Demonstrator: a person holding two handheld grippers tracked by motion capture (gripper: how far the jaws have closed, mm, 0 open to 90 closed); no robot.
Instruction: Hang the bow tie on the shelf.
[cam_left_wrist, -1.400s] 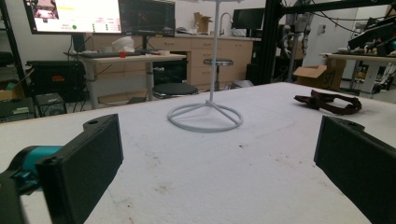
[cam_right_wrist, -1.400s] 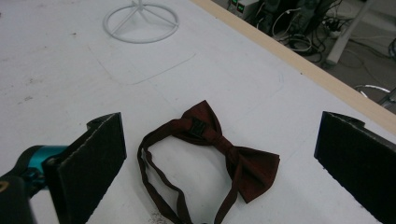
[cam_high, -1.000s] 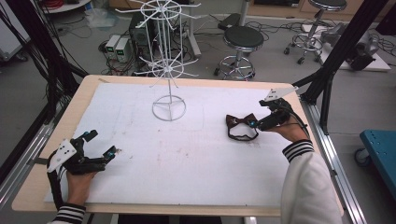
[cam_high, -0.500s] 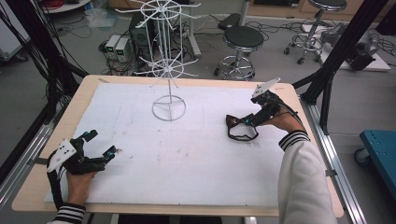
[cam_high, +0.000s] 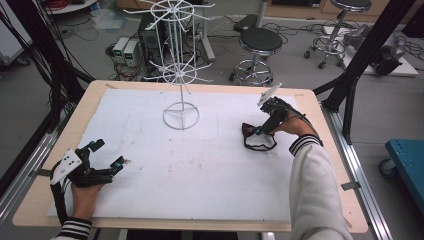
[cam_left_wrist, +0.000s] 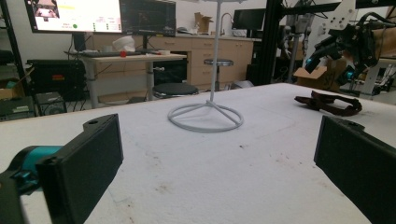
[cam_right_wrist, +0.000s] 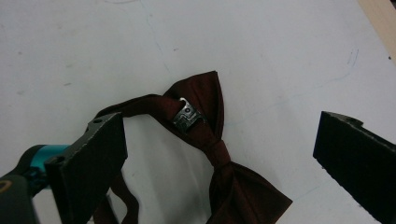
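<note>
While the white-covered table (cam_high: 150, 200) is being viewed from above, a white wire display stand (cam_high: 181, 75) is being seen standing at its far middle, with stools on the floor behind. Nothing is lying between the grippers. A dark red bow tie (cam_right_wrist: 219, 158) is resting flat at the right, its long axis running diagonally beneath the right gripper (cam_right_wrist: 219, 154), whose jaws are being held wide apart over it. Near the front left, the left gripper (cam_high: 107, 159) is likewise being held wide, empty.
</note>
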